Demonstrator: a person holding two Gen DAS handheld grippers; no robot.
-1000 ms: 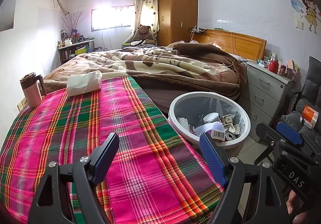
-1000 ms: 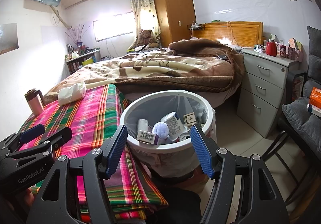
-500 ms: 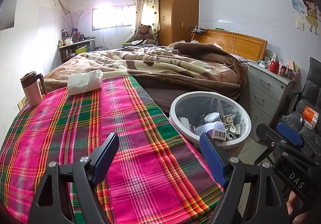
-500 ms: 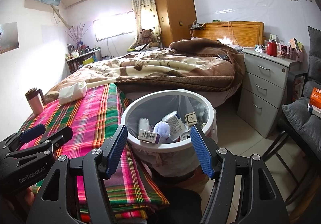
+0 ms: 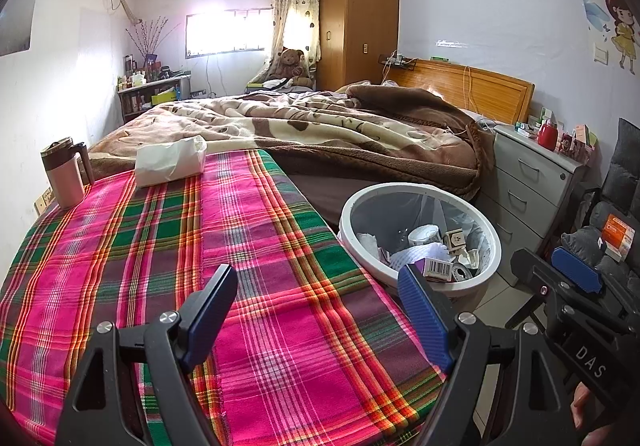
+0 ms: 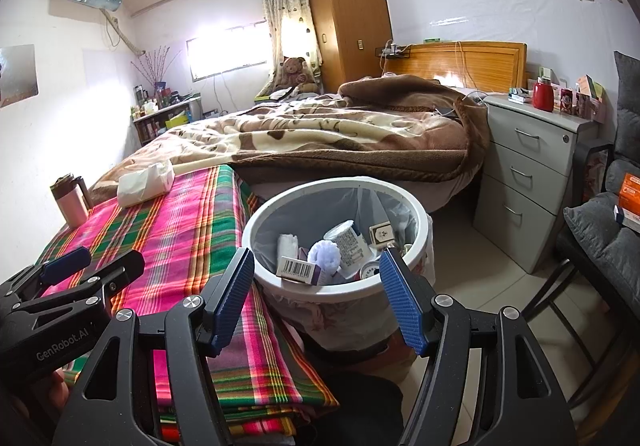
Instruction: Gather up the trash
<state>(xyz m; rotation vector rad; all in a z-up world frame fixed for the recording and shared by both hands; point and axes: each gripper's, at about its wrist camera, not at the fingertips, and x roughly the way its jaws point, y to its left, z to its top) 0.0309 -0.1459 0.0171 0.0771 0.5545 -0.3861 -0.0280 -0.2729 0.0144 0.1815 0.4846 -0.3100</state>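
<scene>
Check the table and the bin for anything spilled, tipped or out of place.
Nothing stands out. The trash bin stands upright with its litter inside; on the plaid tablecloth, the mug is upright and the white tissue pack lies flat.

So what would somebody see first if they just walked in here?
Probably the bright pink and green cloth on the table in front of the left tongs. Next, the white bin on the floor beside it, full of trash, right ahead of the open right tongs. Behind both is the bed with its brown blanket.
</scene>
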